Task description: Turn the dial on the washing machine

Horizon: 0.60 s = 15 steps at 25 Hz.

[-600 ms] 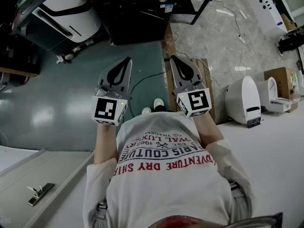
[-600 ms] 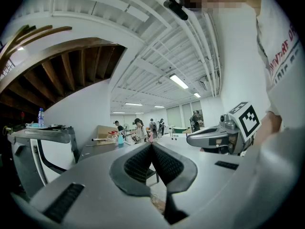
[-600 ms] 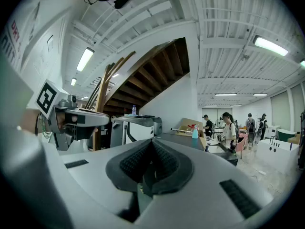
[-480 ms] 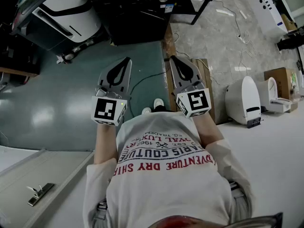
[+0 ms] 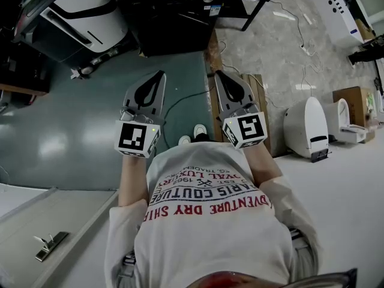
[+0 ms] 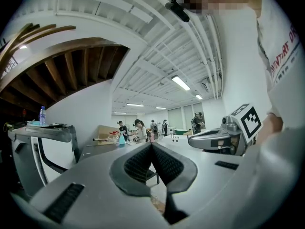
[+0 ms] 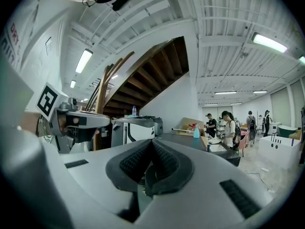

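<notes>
The left gripper has its ribbed pads pressed together with nothing between them, as its own view shows plainly. The right gripper is pressed together as well, and it too holds nothing. Both are held level and side by side in front of the person's chest, a little apart, with their tips pointing away from the body. The left marker cube and the right marker cube sit at the near ends, just above the white printed T-shirt.

Below the left gripper lies a green floor, and a black cable runs across it between the two grippers. The right gripper hangs over a wooden board at the edge of the pale tiled floor.

The washing machine, a white cabinet with a dark top, stands ahead and to the left of both grippers, well apart from them, in the far left corner of the head view. In the left gripper view it rises at the left edge, with a small bottle on top. In the right gripper view it appears just left of the closed tips but far behind them. Its dial cannot be made out in any view. Neither gripper touches the machine.

A black stand sits right of the machine. Farther right are white toilets and a cardboard box.
</notes>
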Tool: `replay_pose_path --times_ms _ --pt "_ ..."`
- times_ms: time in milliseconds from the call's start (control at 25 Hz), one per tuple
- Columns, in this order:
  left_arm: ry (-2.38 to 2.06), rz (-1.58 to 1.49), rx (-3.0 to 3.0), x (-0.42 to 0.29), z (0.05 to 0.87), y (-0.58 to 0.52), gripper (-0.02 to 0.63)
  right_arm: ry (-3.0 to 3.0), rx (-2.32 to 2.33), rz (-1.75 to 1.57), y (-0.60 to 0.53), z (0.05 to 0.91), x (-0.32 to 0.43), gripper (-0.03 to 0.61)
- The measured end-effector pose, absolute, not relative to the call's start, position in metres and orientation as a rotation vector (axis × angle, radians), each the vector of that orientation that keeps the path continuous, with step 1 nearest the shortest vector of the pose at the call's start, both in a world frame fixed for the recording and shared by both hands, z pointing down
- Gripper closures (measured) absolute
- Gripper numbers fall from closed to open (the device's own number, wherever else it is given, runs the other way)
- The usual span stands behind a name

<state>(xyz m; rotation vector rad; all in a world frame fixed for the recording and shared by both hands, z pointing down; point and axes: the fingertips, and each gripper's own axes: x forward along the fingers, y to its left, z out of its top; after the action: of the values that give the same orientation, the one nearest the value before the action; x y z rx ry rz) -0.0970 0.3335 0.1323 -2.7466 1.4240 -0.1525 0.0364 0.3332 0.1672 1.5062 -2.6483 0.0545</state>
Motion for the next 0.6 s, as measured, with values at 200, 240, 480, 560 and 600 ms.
replay_pose_path --times_ms 200,240,480,560,600 --pt "1.420 -0.156 -2.744 -0.104 0.134 0.331 0.598 -2.660 1.553 0.046 0.325 0.164 0.034 0.436" --pt "1.419 -0.158 -2.744 -0.107 0.134 0.330 0.598 -2.650 1.566 0.034 0.323 0.164 0.034 0.320" --pt "1.446 -0.135 -2.741 -0.126 0.138 0.322 0.598 -2.583 1.631 0.023 0.309 0.168 0.035 0.291" --pt "1.461 -0.133 -2.742 -0.131 0.141 0.315 0.598 -2.574 1.637 0.042 0.303 0.171 0.035 0.291" --pt "1.471 -0.133 -2.745 -0.134 0.144 0.312 0.598 -2.570 1.636 0.050 0.300 0.173 0.034 0.291"
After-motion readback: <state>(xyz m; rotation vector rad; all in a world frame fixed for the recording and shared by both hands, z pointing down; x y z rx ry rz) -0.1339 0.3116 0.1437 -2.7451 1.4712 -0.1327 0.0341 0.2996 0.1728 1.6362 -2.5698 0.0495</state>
